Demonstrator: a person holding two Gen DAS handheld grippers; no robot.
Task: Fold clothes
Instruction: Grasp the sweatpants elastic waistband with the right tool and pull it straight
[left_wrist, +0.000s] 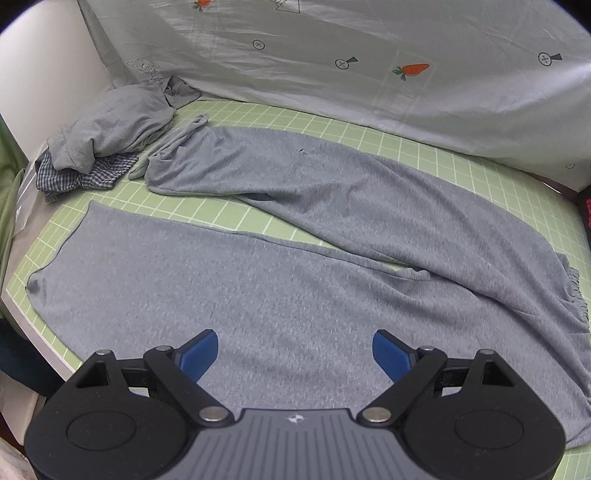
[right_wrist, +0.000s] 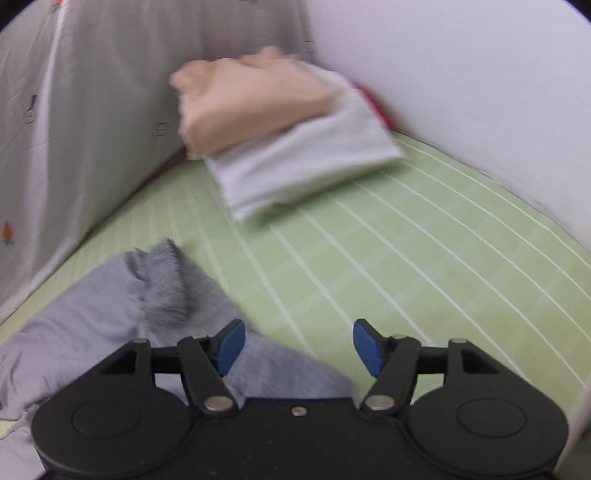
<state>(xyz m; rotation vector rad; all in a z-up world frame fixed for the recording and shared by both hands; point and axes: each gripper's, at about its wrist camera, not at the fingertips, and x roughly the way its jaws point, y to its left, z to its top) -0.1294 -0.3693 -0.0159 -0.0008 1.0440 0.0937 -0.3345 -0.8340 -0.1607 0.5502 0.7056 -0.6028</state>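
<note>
Trousers: grey trousers (left_wrist: 295, 258) spread flat across the green grid mat (left_wrist: 332, 125), legs toward mat's left edge, waistband (right_wrist: 162, 284) at right.
L gripper (left_wrist: 295, 354): mine, jaws spread, nothing between, above near leg.
R gripper (right_wrist: 299, 347): jaws apart, empty, by waistband.
Step, my guess: pinch near-leg hem & waistband edge together, lift evenly, lay over far leg.
L view only: crumpled grey/check pile (left_wrist: 103, 147), mat's far-left corner.
R view only: folded stack (right_wrist: 280, 129), far-right corner; blurred.

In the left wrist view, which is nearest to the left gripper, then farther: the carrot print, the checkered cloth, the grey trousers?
1. grey trousers: directly under the left gripper.
2. checkered cloth: far left, under a crumpled grey garment.
3. carrot print: on the backdrop sheet.
</note>
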